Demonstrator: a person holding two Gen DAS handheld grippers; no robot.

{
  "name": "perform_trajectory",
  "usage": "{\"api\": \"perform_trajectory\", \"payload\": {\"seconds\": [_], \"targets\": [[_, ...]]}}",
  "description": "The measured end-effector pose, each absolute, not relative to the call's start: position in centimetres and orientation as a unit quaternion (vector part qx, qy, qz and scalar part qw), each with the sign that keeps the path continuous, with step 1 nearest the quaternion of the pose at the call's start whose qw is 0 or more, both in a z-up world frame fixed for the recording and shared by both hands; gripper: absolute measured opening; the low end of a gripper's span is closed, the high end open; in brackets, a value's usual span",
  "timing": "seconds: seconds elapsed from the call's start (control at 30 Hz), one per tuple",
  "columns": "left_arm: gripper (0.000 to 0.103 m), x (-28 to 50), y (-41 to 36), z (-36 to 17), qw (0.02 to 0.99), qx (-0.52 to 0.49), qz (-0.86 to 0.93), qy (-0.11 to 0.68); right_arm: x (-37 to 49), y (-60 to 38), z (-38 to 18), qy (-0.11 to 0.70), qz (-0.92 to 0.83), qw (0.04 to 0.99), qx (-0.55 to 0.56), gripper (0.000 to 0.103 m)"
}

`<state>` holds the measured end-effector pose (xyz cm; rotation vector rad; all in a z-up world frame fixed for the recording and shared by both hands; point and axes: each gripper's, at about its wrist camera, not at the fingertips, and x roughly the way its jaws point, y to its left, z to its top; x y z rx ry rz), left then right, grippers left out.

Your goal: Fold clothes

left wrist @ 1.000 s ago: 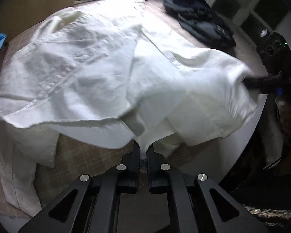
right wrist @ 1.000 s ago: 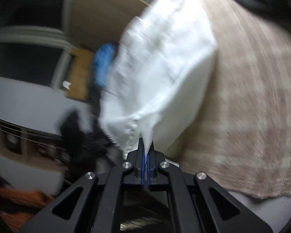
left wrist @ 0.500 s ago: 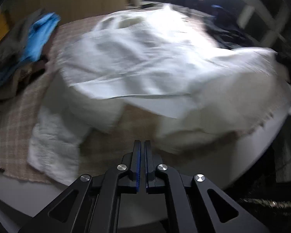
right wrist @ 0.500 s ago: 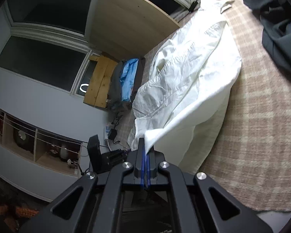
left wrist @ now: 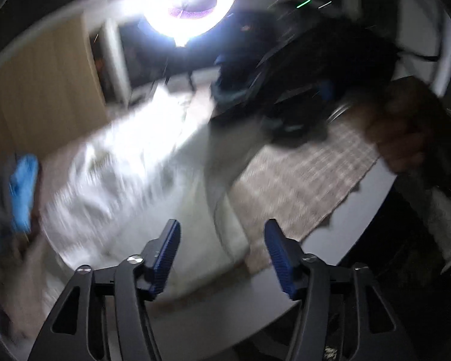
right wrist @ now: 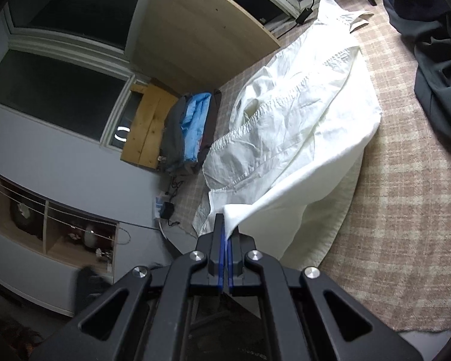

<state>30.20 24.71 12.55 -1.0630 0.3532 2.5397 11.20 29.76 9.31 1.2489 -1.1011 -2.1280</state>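
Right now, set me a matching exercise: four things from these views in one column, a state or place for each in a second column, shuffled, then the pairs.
Things
1. left gripper
2. right gripper
3. white shirt
4. blue garment

States or places
A. spread on the checked cloth, one corner lifted
B. jaws opening, nothing between them
C. in the clothes pile past the shirt, by the wooden panel
D. pinched shut on a shirt corner

Pairs: 1-B, 2-D, 3-A, 4-C
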Motion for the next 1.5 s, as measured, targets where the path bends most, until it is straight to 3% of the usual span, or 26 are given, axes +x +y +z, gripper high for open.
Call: {"api": "perform_trajectory", "payload": {"seconds": [0.27,0.37,0.4,0.43,0.47,0.5,0.53,0.6,0.63,0.77,1.0,1.07,1.1,1.13,1.5], "targets": [[0.069,28.1,29.3,11.6,0.151,-0.308,0.888,0.306,10.5,28.9,10.7,-0.388,-0.753,0.222,0.482,0.001],[0.064,26.6,29.6,10.7,0.144,-0.325,0.881,0.313,10.5,28.7,11.7,-0.382,-0.757,0.228,0.480,0.001],[0.043,25.7,29.0,10.5,0.144,-0.341,0.879,0.300,10.5,28.9,12.1,-0.383,-0.758,0.231,0.474,0.001],[0.014,25.0,28.2,10.5,0.150,-0.358,0.878,0.280,10.6,29.1,12.4,-0.385,-0.759,0.234,0.469,0.001],[0.004,24.2,27.3,10.7,0.160,-0.378,0.876,0.252,10.6,29.2,12.8,-0.387,-0.760,0.238,0.464,0.002],[0.002,23.6,26.1,11.1,0.168,-0.396,0.876,0.221,10.8,29.6,12.7,-0.388,-0.764,0.235,0.459,0.005],[0.001,23.0,25.0,11.5,0.169,-0.408,0.875,0.198,11.2,30.2,12.3,-0.389,-0.768,0.229,0.454,0.008],[0.001,22.3,23.1,12.8,0.146,-0.410,0.880,0.189,11.9,31.4,11.5,-0.390,-0.777,0.217,0.445,0.032],[0.001,22.0,22.2,13.5,0.136,-0.410,0.883,0.183,12.3,31.9,11.1,-0.390,-0.781,0.211,0.440,0.049],[0.001,21.3,19.2,16.8,0.117,-0.397,0.894,0.170,13.4,31.8,5.0,-0.365,-0.780,0.161,0.482,0.051],[0.001,20.3,17.7,19.1,0.102,-0.393,0.889,0.212,13.9,24.4,-2.9,-0.289,-0.772,0.216,0.524,0.051],[0.001,20.0,17.2,19.7,0.097,-0.391,0.888,0.223,13.7,22.9,-2.5,-0.264,-0.792,0.232,0.499,0.049],[0.001,19.7,16.9,20.0,0.096,-0.390,0.887,0.226,13.2,22.2,-2.4,-0.255,-0.794,0.237,0.499,0.040],[0.001,19.5,16.6,20.2,0.093,-0.389,0.887,0.232,12.7,21.7,-2.5,-0.249,-0.790,0.238,0.507,0.003],[0.001,19.8,15.1,24.1,0.098,-0.363,0.887,0.268,15.8,29.8,6.4,-0.311,-0.774,0.230,0.500,0.001]]}}
